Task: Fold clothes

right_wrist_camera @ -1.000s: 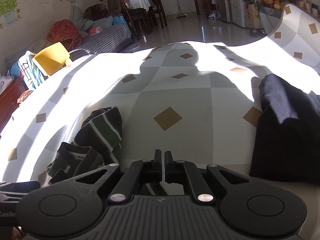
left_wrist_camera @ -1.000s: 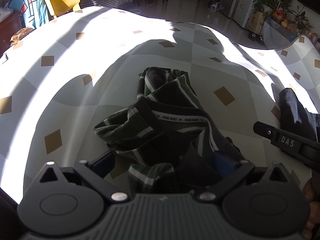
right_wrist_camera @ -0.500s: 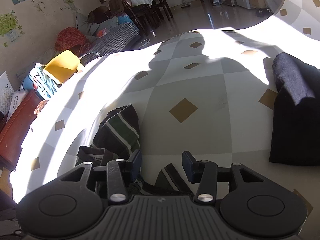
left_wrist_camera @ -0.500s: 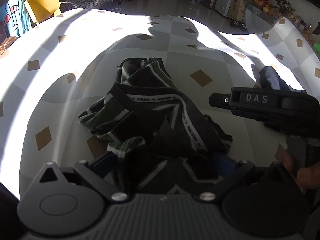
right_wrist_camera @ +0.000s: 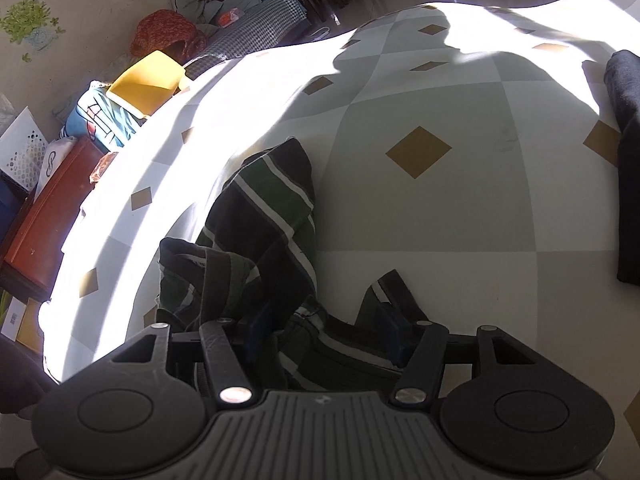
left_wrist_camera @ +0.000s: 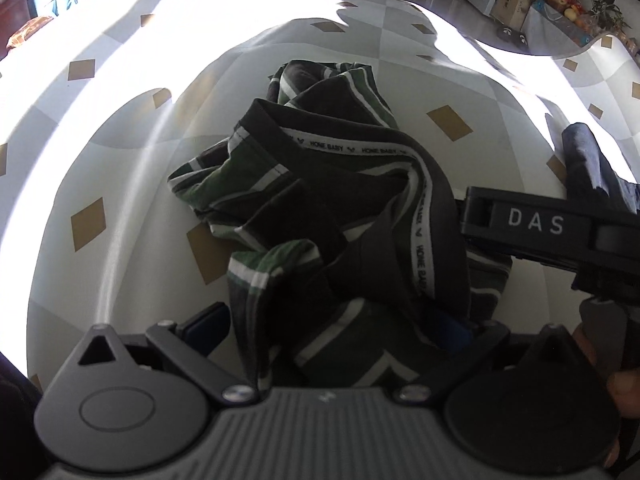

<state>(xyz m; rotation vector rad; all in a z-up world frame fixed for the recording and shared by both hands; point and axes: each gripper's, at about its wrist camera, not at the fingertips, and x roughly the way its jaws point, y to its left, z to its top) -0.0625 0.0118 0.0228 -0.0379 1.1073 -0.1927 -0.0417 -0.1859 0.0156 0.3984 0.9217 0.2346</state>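
A crumpled pair of dark green striped shorts (left_wrist_camera: 320, 200) with a lettered black waistband lies on the checked tablecloth (left_wrist_camera: 120, 128). My left gripper (left_wrist_camera: 332, 324) is open, its jaws wide on either side of the near edge of the shorts. My right gripper (right_wrist_camera: 324, 328) is open too, with the near cloth of the shorts (right_wrist_camera: 260, 216) between its jaws. The right gripper's body (left_wrist_camera: 552, 228) reaches in from the right in the left wrist view, its tip at the waistband.
A folded dark navy garment (right_wrist_camera: 628, 128) lies at the table's right side, also in the left wrist view (left_wrist_camera: 588, 160). A yellow chair (right_wrist_camera: 148, 84), a sofa and boxes stand beyond the table's far left edge.
My right gripper has opened from shut and moved left onto the shorts. My left gripper has moved in closer over the shorts.
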